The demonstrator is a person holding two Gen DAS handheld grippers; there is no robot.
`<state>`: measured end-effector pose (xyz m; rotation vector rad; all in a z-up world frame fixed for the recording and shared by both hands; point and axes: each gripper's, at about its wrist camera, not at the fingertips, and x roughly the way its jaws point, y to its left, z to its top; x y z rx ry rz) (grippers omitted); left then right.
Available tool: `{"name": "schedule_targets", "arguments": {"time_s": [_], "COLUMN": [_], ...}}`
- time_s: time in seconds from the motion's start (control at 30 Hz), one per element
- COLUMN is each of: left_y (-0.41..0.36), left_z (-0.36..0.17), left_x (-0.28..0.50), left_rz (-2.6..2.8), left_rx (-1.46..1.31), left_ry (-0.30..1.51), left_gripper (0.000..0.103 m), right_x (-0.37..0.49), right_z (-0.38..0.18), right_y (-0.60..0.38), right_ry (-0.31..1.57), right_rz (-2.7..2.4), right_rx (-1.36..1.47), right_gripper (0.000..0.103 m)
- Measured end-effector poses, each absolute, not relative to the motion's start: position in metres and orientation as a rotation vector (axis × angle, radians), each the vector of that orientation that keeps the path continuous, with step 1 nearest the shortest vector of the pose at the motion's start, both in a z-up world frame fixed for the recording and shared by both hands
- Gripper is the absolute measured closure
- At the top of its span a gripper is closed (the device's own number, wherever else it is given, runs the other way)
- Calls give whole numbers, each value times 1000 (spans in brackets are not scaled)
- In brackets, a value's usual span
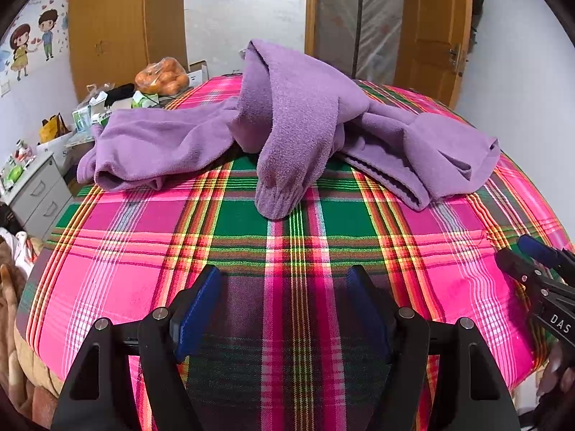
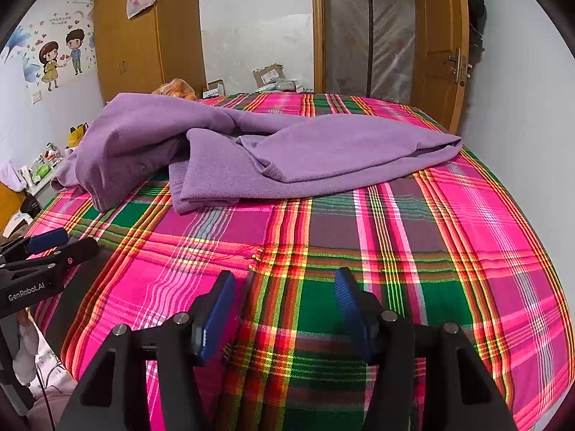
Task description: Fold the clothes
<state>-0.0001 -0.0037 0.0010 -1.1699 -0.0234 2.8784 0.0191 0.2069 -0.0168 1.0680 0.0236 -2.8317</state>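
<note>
Item: one purple fleece garment [image 1: 287,122], unfolded, lying in a crumpled heap on the far half of a bed covered by a pink, green and red plaid bedspread [image 1: 287,244]; one sleeve with ribbed cuff [image 1: 275,201] drapes toward the near edge, a second limb trails left, the body bunches to the right. Tools: left gripper [image 1: 284,294], jaws spread, nothing between them, hovering over bare plaid near the bed's front edge; right gripper [image 2: 284,301], likewise parted and empty, beside it and well apart from the garment. Surroundings: bag of oranges [image 1: 161,77], cluttered bedside drawers [image 1: 39,194], wooden door [image 1: 435,25], all beyond the bed. Status, judged: folding not yet begun; the garment needs spreading flat first. Hazards, judged: overlapping layers make it easy to pinch two thicknesses at once, so a lift drags the whole heap rather than opening it; a low grab may catch the bedspread along with the fleece; pulling leftward risks sliding the trailing limb off the bed's edge toward the clutter.
</note>
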Motion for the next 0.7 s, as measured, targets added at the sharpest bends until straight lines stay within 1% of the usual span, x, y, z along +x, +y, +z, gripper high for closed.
{"name": "schedule_targets", "arguments": {"time_s": [0.7], "left_y": [-3], "left_z": [0], "left_x": [1], "left_rz": [2876], "left_rx": [-1154], "left_ry": [-2], "left_gripper": [29], "right_x": [18], "right_z": [-16], "right_y": [205], "right_ry": [32], "right_rz": [-2842], "right_rx": [1076], "right_gripper": [45]}}
